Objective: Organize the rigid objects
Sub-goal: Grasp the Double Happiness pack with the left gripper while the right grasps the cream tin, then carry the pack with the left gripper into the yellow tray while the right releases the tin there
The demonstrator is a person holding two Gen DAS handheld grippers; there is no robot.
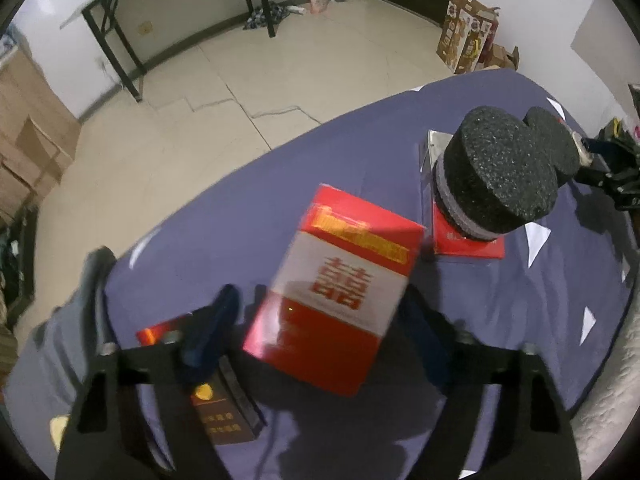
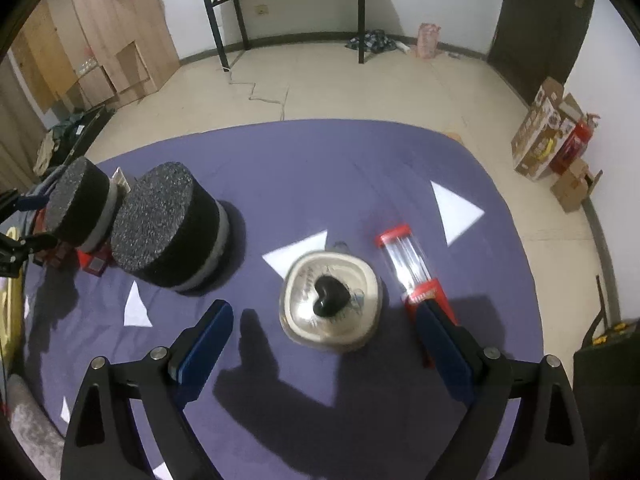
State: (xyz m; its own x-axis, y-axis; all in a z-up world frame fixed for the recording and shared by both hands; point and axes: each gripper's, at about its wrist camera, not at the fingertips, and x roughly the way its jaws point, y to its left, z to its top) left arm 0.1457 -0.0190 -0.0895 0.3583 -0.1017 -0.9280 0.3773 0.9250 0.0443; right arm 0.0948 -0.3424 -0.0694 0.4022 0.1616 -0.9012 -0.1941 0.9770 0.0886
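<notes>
A red and white box [image 1: 340, 296] with a red double character lies tilted between the fingers of my left gripper [image 1: 320, 332]. The left pad [image 1: 216, 320] stands a little apart from it, so the jaws are open around it. A dark red box [image 1: 224, 412] lies under that finger. My right gripper [image 2: 324, 336] is open over a cream round lid [image 2: 332, 300] with a black heart-shaped knob, touching nothing. A clear tube with red ends [image 2: 408, 264] lies by its right finger [image 2: 436, 332].
Two black foam cylinders [image 2: 168, 224] [image 2: 80, 204] stand on red boxes on the purple-covered table [image 2: 320, 168], also seen as foam cylinders [image 1: 504, 176]. White paper triangles [image 2: 456, 208] dot the cloth. On the floor beyond are a black folding table [image 2: 288, 0] and cardboard boxes [image 2: 540, 144].
</notes>
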